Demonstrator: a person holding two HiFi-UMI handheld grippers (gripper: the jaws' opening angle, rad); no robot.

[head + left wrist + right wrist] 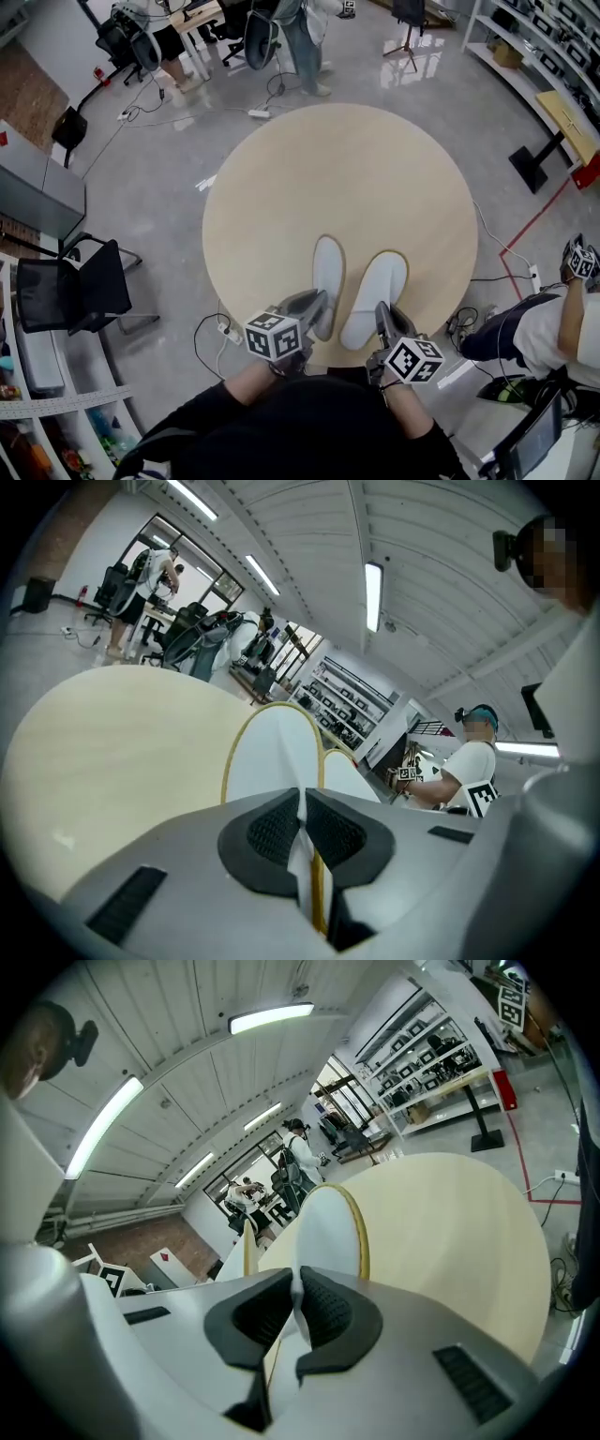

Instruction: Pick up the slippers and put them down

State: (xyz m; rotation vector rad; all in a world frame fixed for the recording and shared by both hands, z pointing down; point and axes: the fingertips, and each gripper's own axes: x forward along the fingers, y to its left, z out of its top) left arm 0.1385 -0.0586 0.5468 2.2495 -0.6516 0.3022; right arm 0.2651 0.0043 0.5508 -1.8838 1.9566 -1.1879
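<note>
Head view: two slippers, left slipper [327, 272] and right slipper [375, 300], plus two grippers and one round table [281, 178]. Both slippers white on top, long and oval, rimmed by a thin yellowish sole edge. Side by side over the near part of the table, toes pointing away, heels by the table's near edge. Cannot tell whether resting on the top or raised just off it.

Left gripper [317, 311] reaching forward from the lower left, marker cube [272, 336] on top, jaws pressed onto the heel of the left slipper. Right gripper [383, 323] alongside and roughly parallel, second marker cube [413, 359] on top, jaws likewise pinching the heel of the right slipper.

In the left gripper view, thin white heel material squeezed between the dark ribbed pads [277, 832], slipper stretching ahead over the pale tabletop. Same in the right gripper view — pads [328, 1312] clamped on white material. Both grippers pointed forward and somewhat down.
</note>
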